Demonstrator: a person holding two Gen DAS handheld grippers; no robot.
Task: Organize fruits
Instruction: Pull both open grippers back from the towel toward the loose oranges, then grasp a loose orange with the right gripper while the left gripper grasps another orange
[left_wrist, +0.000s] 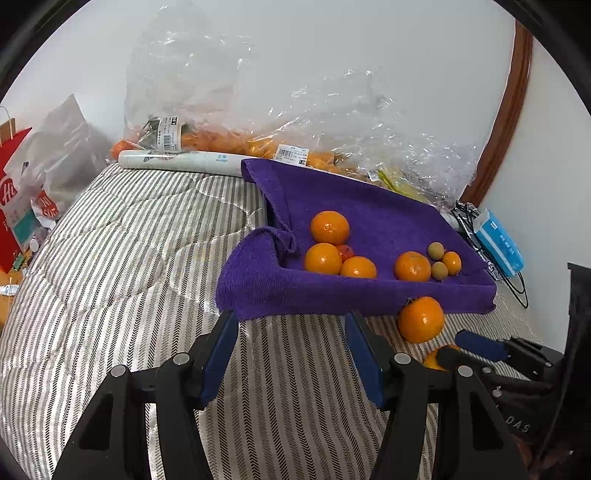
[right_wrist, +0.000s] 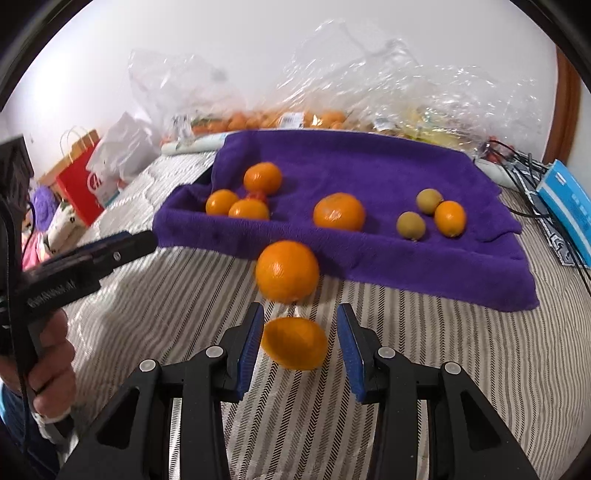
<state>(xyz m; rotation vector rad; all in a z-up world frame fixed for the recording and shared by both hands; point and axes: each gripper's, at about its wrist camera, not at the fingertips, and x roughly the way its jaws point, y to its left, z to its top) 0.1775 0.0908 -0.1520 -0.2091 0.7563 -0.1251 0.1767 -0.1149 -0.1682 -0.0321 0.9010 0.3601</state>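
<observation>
— Between the right tool's (right_wrist: 300, 334) spread blue pads (right_wrist: 251, 341), what lies there?
— A small orange (right_wrist: 294, 343) on the striped bed (right_wrist: 424, 332), touching the left pad, clear of the right; a larger orange (right_wrist: 287, 271) sits at 12 o'clock against the purple towel's (right_wrist: 369, 162) edge.
— And the left tool (left_wrist: 290, 332)?
— Wide open, empty, fingertips just beside the towel. On the towel lie five oranges, a small red fruit and two green-brown fruits (right_wrist: 410, 225).
</observation>
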